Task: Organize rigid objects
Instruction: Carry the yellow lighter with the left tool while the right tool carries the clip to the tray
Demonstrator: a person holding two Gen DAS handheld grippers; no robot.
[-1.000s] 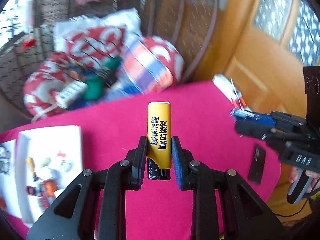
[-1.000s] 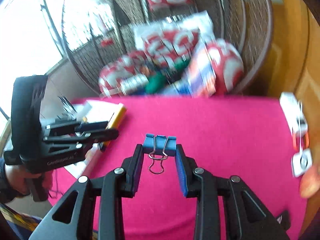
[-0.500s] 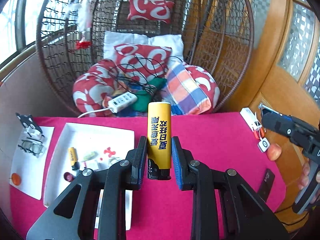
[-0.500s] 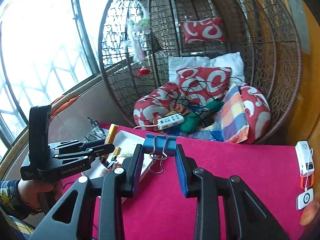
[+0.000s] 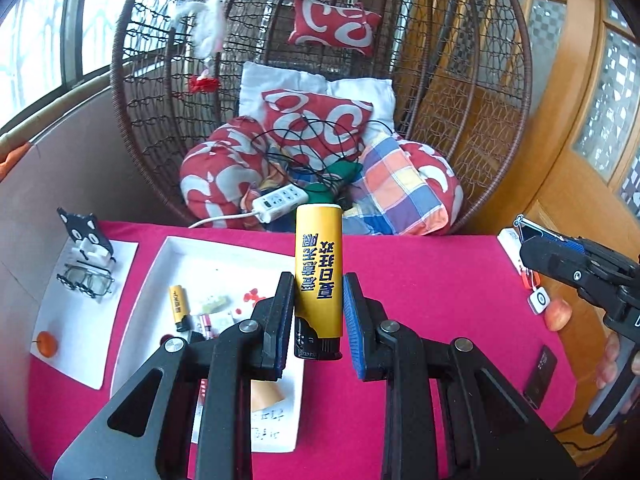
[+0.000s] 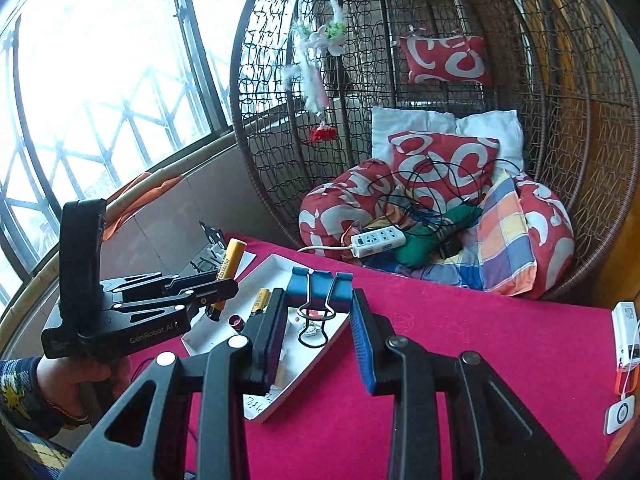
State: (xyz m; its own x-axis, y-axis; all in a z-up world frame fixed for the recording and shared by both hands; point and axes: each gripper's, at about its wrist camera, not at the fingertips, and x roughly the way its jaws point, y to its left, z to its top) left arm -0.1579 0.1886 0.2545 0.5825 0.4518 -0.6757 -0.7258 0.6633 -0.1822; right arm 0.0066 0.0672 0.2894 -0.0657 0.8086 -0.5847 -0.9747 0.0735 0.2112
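So you've got both loads up over the table (image 5: 420, 264) with the pink cloth, and the white tray (image 5: 176, 248) sits on the left side of it, so I'd guess the drop-off is what's next.

Carry both across level and get low over the tray before you let go; there's already a small yellow lighter (image 5: 179, 307) and bits lying in there, so aim for a bare patch.

Left gripper (image 5: 318, 316) has its fingers clenched on the big yellow lighter (image 5: 319, 272), standing upright. Right gripper (image 6: 318, 340) is clamped on a blue binder clip (image 6: 320, 286), wire handles hanging towards you.

Writing: blue Chinese characters on the lighter, upside down, can't read them. Left gripper's body says "GenRobot.AI".
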